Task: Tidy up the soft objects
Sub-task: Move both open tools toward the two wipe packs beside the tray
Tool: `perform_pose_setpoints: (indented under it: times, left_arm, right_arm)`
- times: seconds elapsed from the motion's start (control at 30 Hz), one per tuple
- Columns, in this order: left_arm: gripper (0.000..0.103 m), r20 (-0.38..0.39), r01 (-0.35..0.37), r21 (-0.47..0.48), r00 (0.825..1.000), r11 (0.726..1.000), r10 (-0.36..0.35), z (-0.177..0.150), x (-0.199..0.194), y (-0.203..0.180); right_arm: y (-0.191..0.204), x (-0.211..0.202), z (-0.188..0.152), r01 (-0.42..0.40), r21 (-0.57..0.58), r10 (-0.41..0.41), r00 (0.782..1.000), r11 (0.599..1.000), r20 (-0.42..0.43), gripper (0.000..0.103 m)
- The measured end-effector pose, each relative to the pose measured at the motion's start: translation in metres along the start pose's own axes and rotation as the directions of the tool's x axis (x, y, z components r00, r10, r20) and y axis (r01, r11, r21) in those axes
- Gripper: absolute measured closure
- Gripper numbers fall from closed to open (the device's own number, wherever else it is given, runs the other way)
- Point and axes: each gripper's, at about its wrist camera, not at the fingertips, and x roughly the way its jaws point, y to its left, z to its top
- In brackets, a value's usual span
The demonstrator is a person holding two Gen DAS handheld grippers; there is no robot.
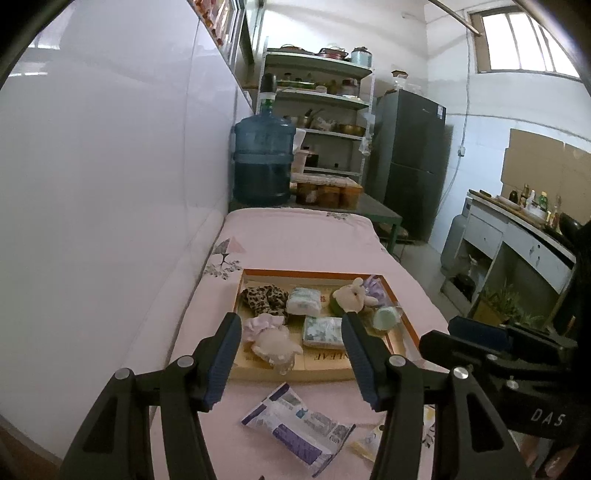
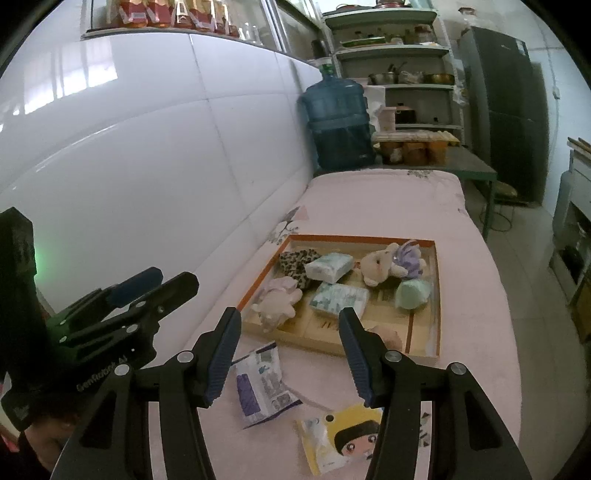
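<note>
the tray (image 2: 437,295) sits mid-frame on the pink sheet (image 2: 388,199) in both views, holding the soft things: a leopard cloth (image 2: 295,264), two tissue packs (image 2: 328,266) (image 2: 340,299), a plush toy (image 2: 380,267) with a purple piece behind it, a green sponge (image 2: 412,293) and a pale plush (image 2: 277,301) at the near left. outside the tray, nearer the lower edge, lie a purple-and-white packet (image 2: 258,391) and a yellow pack (image 2: 343,439).

the right wrist view shows the yellow pack's cartoon face and a pinkish lump (image 2: 384,334) at the tray's near right, half hidden by a finger; in the left wrist view the yellow pack (image 1: 369,439) is only a sliver behind the right finger, and the lump cannot be made out. the left view alone shows the window (image 1: 524,40) at upper right and the counter (image 1: 535,240) with bottles at right. the right view alone shows red packages (image 2: 166,14) on a ledge at the top.

the left gripper (image 1: 291,354) has its fingers spread wide with nothing between them, hovering short of the tray; its right finger covers the tray's near right part. the right gripper (image 2: 288,350) is likewise spread and empty, over the packet. each gripper shows in the other's view at the side: the right one at lower right, the left one at lower left.

beyond the sheet stand a water jug (image 1: 262,158), shelves (image 1: 325,99) of pots and a dark fridge (image 1: 410,158). a white tiled wall (image 1: 110,166) fills the left of both frames.
</note>
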Motion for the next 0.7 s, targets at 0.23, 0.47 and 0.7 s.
perform_pose_setpoints:
  times: [0.23,0.47,0.7]
  left_arm:
    - [0.047,0.005,-0.035,0.018,0.999,0.999,0.035,-0.008,-0.012,-0.003]
    - [0.047,0.006,-0.035,-0.003,0.999,0.999,0.035,-0.021,-0.022,0.002]
    - [0.047,-0.009,-0.034,-0.018,0.999,0.999,0.033,-0.034,-0.027,0.007]
  right_arm:
    - [0.008,-0.016,-0.012,0.075,0.01,-0.075,0.997,0.997,0.022,0.046]
    - [0.007,-0.026,-0.026,0.124,0.069,-0.125,0.992,0.99,0.013,0.046]
    - [0.004,-0.028,-0.044,0.152,0.109,-0.151,0.988,0.982,-0.016,0.046]
